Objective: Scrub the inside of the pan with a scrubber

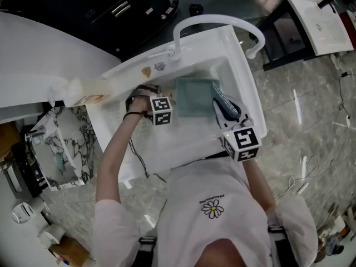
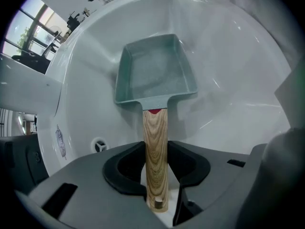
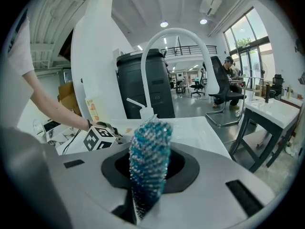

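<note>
A grey-green square pan (image 1: 194, 96) lies in the white sink (image 1: 245, 93), inside up. In the left gripper view the pan (image 2: 155, 70) stretches away from me, and its wooden handle (image 2: 155, 147) runs back between the jaws. My left gripper (image 2: 156, 175) is shut on that handle, a black pad against each side. In the head view the left gripper (image 1: 169, 105) sits at the pan's left edge. My right gripper (image 3: 147, 194) is shut on a blue sparkly mesh scrubber (image 3: 148, 161), which sticks up and tilts. The scrubber (image 1: 222, 100) hovers over the pan's right edge.
An arched white faucet (image 1: 211, 20) spans the sink's far side. The drain (image 2: 99, 145) is left of the handle. A white pump bottle (image 3: 142, 109) stands on the sink's rim, a black bin (image 3: 143, 80) behind it. A white table (image 1: 320, 21) stands at the right.
</note>
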Demonstrator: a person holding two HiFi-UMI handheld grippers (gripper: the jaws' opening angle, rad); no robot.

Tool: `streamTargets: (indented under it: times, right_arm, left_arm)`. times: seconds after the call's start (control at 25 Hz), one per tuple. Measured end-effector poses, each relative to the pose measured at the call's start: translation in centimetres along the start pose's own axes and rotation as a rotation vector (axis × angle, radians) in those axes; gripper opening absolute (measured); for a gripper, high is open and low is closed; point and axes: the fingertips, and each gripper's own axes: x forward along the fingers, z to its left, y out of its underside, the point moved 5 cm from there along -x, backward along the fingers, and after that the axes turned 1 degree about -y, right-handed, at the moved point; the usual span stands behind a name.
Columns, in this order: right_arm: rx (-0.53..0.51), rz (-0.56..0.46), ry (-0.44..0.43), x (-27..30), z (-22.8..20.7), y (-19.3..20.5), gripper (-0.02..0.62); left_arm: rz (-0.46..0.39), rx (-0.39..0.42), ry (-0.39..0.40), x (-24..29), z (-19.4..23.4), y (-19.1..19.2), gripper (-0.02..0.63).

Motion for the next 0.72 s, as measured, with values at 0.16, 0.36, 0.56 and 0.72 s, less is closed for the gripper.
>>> streamTargets:
  times: [0.16,0.36,0.56,0.72]
  right_arm:
    - [-0.093,0.038,-0.025,0.4,-0.7,-0.9,0.058]
    - [-0.082,0.190,-0.085,2.7,-2.6,-0.8,0.058]
    - [-0.012,0.392,-0.188,6.9,-3.2,1.0,0.058]
    - [0.044,0.552,-0.212,9.9,-3.7,3.9,0.058]
  left_arm:
    - [-0.002,-0.024,0.003,-1.8,-0.3,0.3,0.149]
    - [0.034,-0.096,0.025,-3.9,-1.7,0.7,0.148]
    - [0.062,-0.168,0.004,-5.1,-3.1,1.9,0.146]
    - [0.056,-0.224,-0.021,-5.9,-4.1,1.5,0.144]
